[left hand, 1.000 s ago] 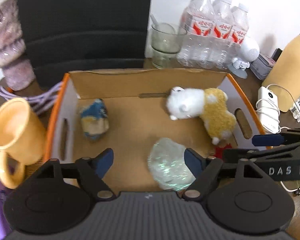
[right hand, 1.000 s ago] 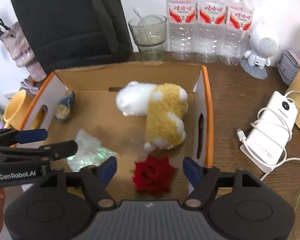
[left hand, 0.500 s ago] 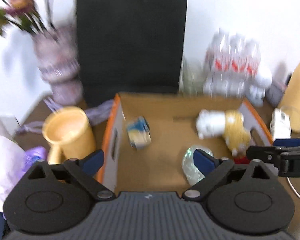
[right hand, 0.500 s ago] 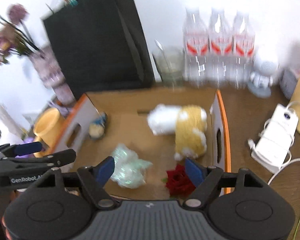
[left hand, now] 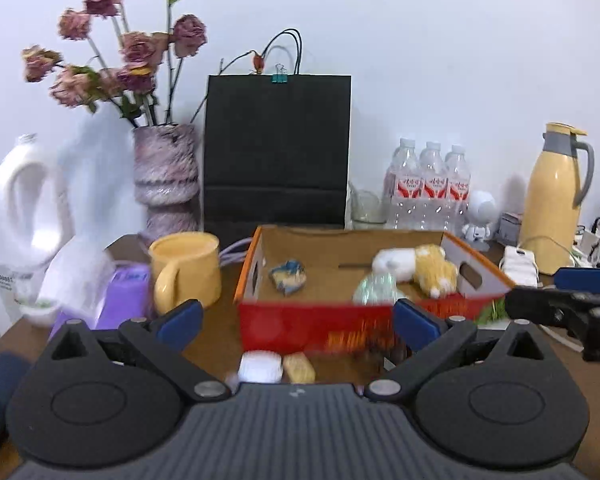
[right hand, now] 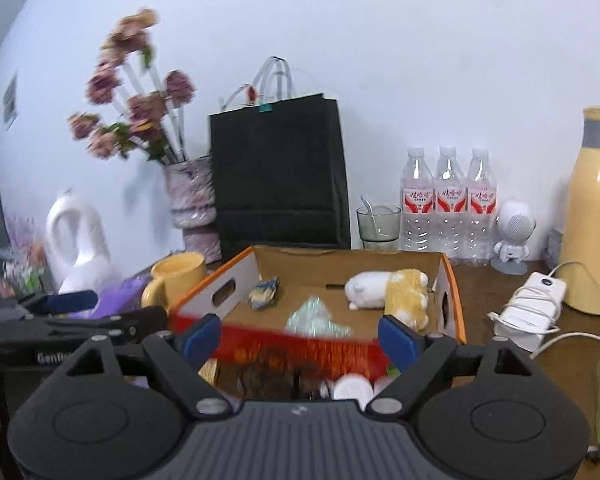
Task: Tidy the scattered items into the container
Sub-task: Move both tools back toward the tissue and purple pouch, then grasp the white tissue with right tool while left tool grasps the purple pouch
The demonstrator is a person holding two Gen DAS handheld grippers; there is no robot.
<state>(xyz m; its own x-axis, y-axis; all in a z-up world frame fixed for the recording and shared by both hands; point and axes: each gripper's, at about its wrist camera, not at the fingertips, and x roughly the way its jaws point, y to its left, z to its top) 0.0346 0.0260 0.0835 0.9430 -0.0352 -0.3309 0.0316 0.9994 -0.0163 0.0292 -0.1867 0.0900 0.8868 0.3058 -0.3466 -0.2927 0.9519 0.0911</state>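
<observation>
The cardboard box with an orange rim and red front wall holds a white-and-yellow plush toy, a crinkled clear wrapper and a small blue-and-yellow item. A small white item and a yellow one lie on the table before the box. My left gripper is back from the box, jaws opening, nothing between them. My right gripper is beside it, jaws also opening and empty. In the right wrist view the box, plush and wrapper show again.
A yellow mug and a purple pack stand left of the box. Behind are a vase of dried flowers, a black paper bag, water bottles and a glass. A yellow thermos and a cabled power bank sit right.
Both grippers drew back from over the box and tilted up, so its red front wall now shows. Their jaws spread wider. The wrapper stayed in the box; the rose, left there, is now hidden.
</observation>
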